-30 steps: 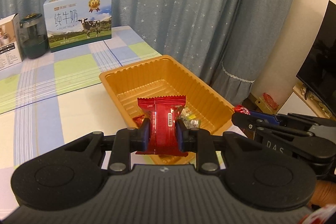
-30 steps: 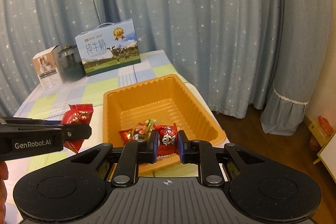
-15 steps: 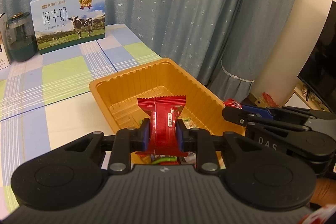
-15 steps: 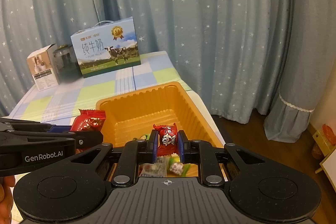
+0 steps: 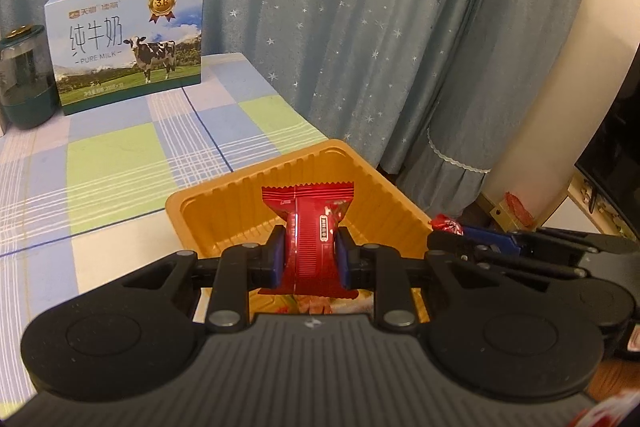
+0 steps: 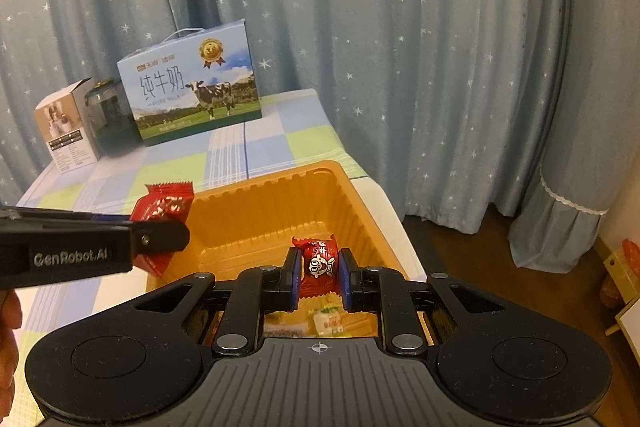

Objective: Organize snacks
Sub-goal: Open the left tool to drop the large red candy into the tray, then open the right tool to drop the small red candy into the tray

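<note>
My left gripper (image 5: 310, 251) is shut on a tall red snack packet (image 5: 308, 223), held upright over the near end of the orange tray (image 5: 224, 195). It also shows in the right wrist view (image 6: 160, 227), over the tray's left rim. My right gripper (image 6: 319, 271) is shut on a small red candy with a cartoon face (image 6: 319, 261), above the tray (image 6: 352, 203). It shows in the left wrist view (image 5: 448, 231) at the tray's right rim. Several wrapped snacks (image 6: 326, 319) lie in the tray under my fingers.
A blue milk carton box (image 5: 128, 43) stands at the table's far edge, with a dark green jar (image 5: 24, 79) and a small white box (image 6: 66, 127) beside it. The checked tablecloth (image 5: 120, 155) covers the table. Curtains hang behind; floor drops off at the right.
Both grippers have moved forward over the tray, each holding its snack. The tray now sits lower and nearer in both views.
</note>
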Action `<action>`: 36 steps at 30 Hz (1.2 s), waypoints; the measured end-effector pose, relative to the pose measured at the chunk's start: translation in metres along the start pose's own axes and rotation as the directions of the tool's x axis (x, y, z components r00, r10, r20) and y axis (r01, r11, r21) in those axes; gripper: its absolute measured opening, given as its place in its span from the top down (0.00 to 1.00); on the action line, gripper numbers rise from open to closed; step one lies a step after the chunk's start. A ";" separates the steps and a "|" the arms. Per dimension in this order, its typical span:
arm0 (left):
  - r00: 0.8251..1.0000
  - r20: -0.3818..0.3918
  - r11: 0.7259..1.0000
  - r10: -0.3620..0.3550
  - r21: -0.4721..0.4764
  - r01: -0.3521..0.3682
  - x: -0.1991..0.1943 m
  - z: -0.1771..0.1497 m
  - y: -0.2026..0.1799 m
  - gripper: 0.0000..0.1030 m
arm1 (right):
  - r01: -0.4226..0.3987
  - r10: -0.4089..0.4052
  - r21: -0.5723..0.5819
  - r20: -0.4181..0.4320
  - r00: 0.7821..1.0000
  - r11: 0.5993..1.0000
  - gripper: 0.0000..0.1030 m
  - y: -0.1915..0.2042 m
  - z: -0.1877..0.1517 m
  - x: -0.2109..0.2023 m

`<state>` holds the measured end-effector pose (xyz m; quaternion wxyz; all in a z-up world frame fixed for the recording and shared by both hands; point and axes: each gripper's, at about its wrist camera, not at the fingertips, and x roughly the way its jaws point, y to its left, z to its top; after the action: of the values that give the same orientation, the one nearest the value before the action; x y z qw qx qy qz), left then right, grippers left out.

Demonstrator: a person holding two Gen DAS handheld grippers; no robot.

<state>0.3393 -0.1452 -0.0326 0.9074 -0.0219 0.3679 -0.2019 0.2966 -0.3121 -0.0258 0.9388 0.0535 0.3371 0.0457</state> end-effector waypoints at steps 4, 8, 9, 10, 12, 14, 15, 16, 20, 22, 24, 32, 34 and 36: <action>1.000 -0.005 1.000 0.002 0.011 -0.002 0.011 0.005 0.000 0.78 | -0.001 0.001 0.003 -0.006 1.000 1.000 0.81 -0.001 0.003 0.008; 1.000 -0.014 1.000 0.005 0.010 -0.005 0.020 0.006 0.002 0.78 | -0.002 0.002 0.002 -0.008 1.000 1.000 0.81 -0.001 0.006 0.016; 1.000 -0.016 1.000 0.006 0.010 -0.005 0.021 0.006 0.002 0.78 | -0.002 0.002 0.004 -0.009 1.000 1.000 0.81 -0.001 0.006 0.017; 1.000 -0.018 1.000 0.005 0.009 -0.005 0.023 0.006 0.002 0.78 | -0.002 0.002 0.006 -0.009 1.000 1.000 0.81 -0.001 0.006 0.018; 1.000 -0.024 1.000 0.005 0.009 -0.005 0.026 0.006 0.001 0.78 | -0.002 0.002 0.008 -0.010 1.000 1.000 0.81 -0.002 0.006 0.019; 1.000 -0.026 1.000 0.007 0.006 -0.006 0.029 0.006 0.001 0.78 | -0.002 0.002 0.009 -0.010 1.000 1.000 0.81 -0.002 0.006 0.020; 1.000 -0.027 1.000 0.006 -0.002 -0.006 0.031 0.006 0.002 0.78 | -0.002 0.002 0.009 -0.010 1.000 1.000 0.81 -0.002 0.006 0.020; 1.000 -0.032 1.000 0.002 -0.010 -0.003 0.033 0.007 0.003 0.78 | -0.003 0.003 0.009 -0.011 1.000 1.000 0.81 -0.002 0.006 0.020; 0.999 -0.042 1.000 0.012 -0.015 -0.012 0.037 0.004 0.007 0.64 | -0.001 0.001 0.009 -0.014 1.000 1.000 0.81 -0.002 0.006 0.021; 0.999 -0.047 1.000 0.019 -0.020 -0.020 0.036 0.000 0.011 0.64 | -0.001 0.001 0.010 -0.013 1.000 1.000 0.81 -0.002 0.006 0.021; 0.998 -0.048 0.999 0.027 -0.027 -0.028 0.033 -0.003 0.017 0.64 | -0.001 0.002 0.012 -0.013 1.000 1.000 0.81 -0.003 0.006 0.021; 0.998 -0.027 0.997 0.061 -0.035 -0.062 0.013 -0.010 0.029 0.63 | -0.016 0.016 0.012 -0.009 1.000 1.000 0.81 0.002 0.008 0.019; 0.998 -0.023 0.998 0.059 -0.035 -0.060 0.010 -0.011 0.028 0.63 | -0.021 0.021 0.010 -0.008 1.000 1.000 0.81 0.004 0.009 0.019; 0.998 -0.019 0.998 0.065 -0.024 -0.066 0.007 -0.011 0.027 0.63 | -0.025 0.025 0.007 -0.006 1.000 1.000 0.81 0.007 0.010 0.018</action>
<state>0.3466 -0.1218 -0.0503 0.9099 -0.0192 0.3790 -0.1676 0.3167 -0.3039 -0.0282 0.9369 0.0609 0.3395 0.0565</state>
